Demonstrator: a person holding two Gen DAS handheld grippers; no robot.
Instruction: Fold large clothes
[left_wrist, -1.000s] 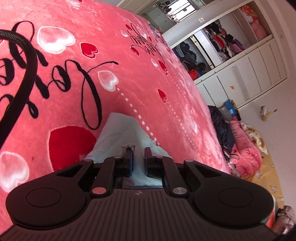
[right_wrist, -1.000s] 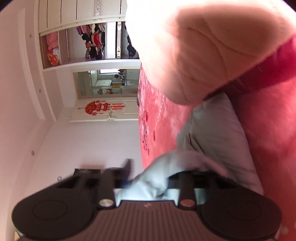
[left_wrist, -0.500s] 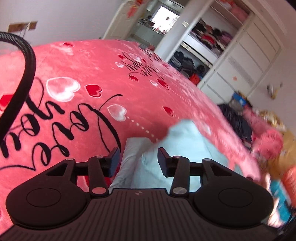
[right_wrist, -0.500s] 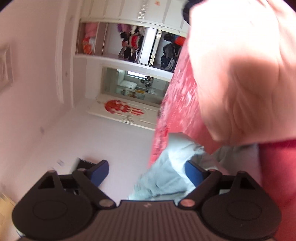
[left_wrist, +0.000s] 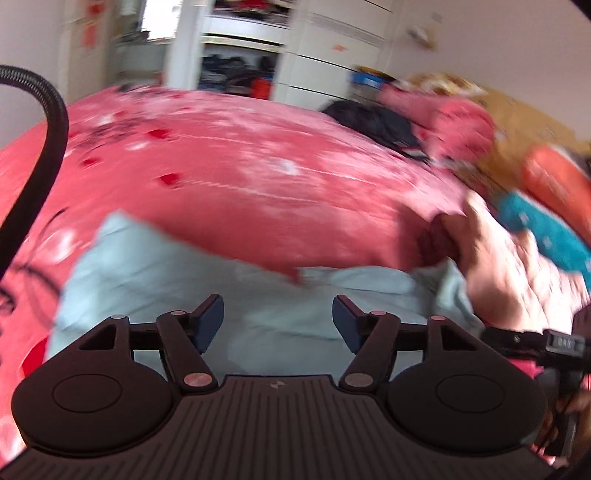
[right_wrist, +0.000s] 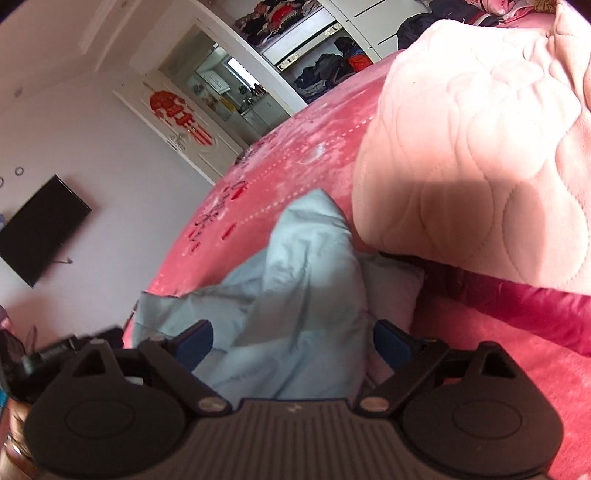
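A light blue garment (left_wrist: 155, 266) lies crumpled on the red heart-print blanket (left_wrist: 258, 166). My left gripper (left_wrist: 277, 322) hovers just above it. Its jaws are opening, and the blue pads (left_wrist: 210, 321) touch no cloth. In the right wrist view the same garment (right_wrist: 303, 280) is bunched up in a loose heap. My right gripper (right_wrist: 293, 345) stands wide open over the near end of that heap. Cloth rises between its pads (right_wrist: 391, 347), but they do not press on it.
A person's pink quilted sleeve (left_wrist: 509, 266) reaches in from the right, and pink quilted cloth (right_wrist: 480, 155) fills the upper right. A black cable (left_wrist: 40, 155) arcs at the left. An open wardrobe (left_wrist: 240, 70), a clothes pile (left_wrist: 461, 122) and a wall television (right_wrist: 37, 229) lie beyond the bed.
The left gripper was shut on the garment's edge, then let go, opened wide and swung right. The right gripper opened and rolled. The garment now lies loose on the blanket.
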